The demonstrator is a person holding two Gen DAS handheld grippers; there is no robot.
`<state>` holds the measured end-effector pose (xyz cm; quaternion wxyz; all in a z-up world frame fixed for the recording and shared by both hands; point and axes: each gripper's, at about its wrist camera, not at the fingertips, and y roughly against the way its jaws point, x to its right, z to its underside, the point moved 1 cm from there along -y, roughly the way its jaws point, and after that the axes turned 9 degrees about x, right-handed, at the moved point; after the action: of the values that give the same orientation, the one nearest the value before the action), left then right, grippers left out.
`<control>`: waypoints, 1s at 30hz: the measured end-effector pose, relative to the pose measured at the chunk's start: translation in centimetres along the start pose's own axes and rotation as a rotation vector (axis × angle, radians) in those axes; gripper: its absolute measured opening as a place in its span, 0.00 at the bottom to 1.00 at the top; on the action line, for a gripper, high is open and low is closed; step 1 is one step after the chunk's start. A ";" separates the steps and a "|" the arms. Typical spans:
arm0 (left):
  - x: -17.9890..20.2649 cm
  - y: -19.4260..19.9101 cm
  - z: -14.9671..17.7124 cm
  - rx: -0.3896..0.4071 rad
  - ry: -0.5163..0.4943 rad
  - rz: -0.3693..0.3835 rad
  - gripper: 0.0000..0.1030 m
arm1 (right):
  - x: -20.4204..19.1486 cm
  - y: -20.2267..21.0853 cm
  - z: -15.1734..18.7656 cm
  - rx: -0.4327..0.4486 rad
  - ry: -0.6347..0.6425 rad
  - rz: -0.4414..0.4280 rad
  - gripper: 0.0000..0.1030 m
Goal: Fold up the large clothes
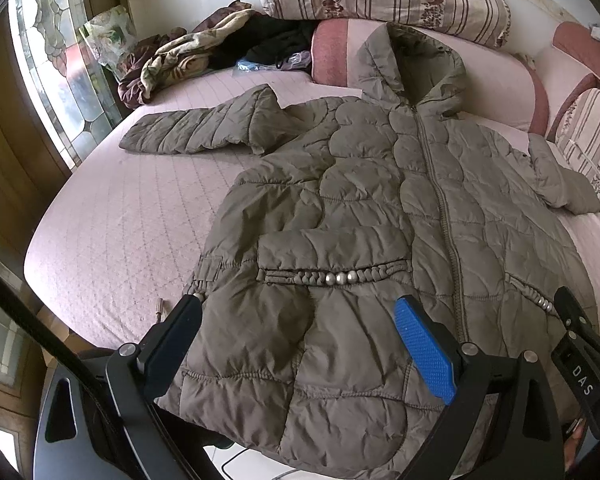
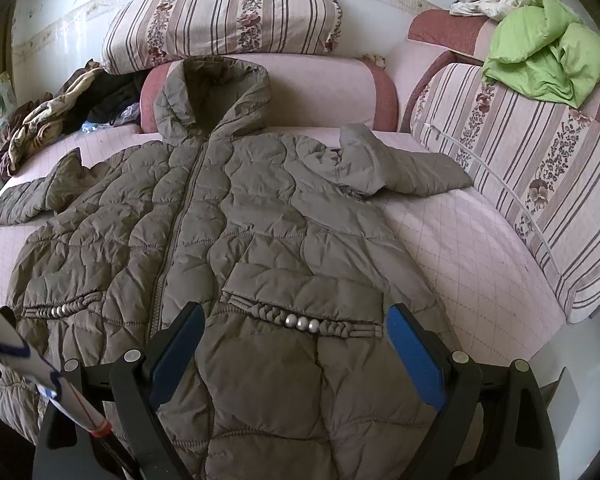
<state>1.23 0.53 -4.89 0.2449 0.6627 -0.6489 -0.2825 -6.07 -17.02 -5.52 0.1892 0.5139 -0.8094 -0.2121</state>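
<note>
Partly cropped jacket [image 1: 364, 216] hem, claws [image 2: 296, 344] spread

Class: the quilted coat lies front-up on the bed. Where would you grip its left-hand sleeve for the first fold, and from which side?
Probably the sleeve at its cuff end, approached from the outer bed edge: it lies flat, stretched away from the coat.

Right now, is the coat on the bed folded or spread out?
Spread out. The coat lies flat on the bed, front up and zipped, with both sleeves out to the sides and the hood at the top.
</note>
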 end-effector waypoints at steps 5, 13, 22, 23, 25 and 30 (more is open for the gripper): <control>-0.3 -0.5 0.0 -0.009 0.009 0.003 0.94 | -0.4 -0.1 0.1 -0.008 0.014 0.000 0.92; -1.4 -1.4 -0.2 -0.029 0.038 0.007 0.94 | -1.1 -0.3 -0.6 -0.007 0.039 0.001 0.92; -4.2 -2.8 -0.7 -0.049 0.093 -0.010 0.94 | -3.2 -0.7 -2.1 0.001 0.098 0.001 0.92; -4.6 -2.9 -0.8 -0.049 0.100 -0.014 0.94 | -3.5 -0.6 -2.3 0.007 0.108 -0.002 0.92; -5.5 -3.2 -1.0 -0.051 0.115 -0.023 0.94 | -4.3 -0.5 -2.8 0.015 0.126 -0.011 0.92; -7.7 -3.9 -1.4 -0.054 0.134 -0.047 0.94 | -6.3 -0.5 -3.9 0.017 0.154 -0.043 0.92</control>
<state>5.03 8.27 -6.09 0.2988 0.6883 -0.6073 -0.2609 -1.14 -12.04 -3.05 0.2422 0.5474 -0.7830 -0.1691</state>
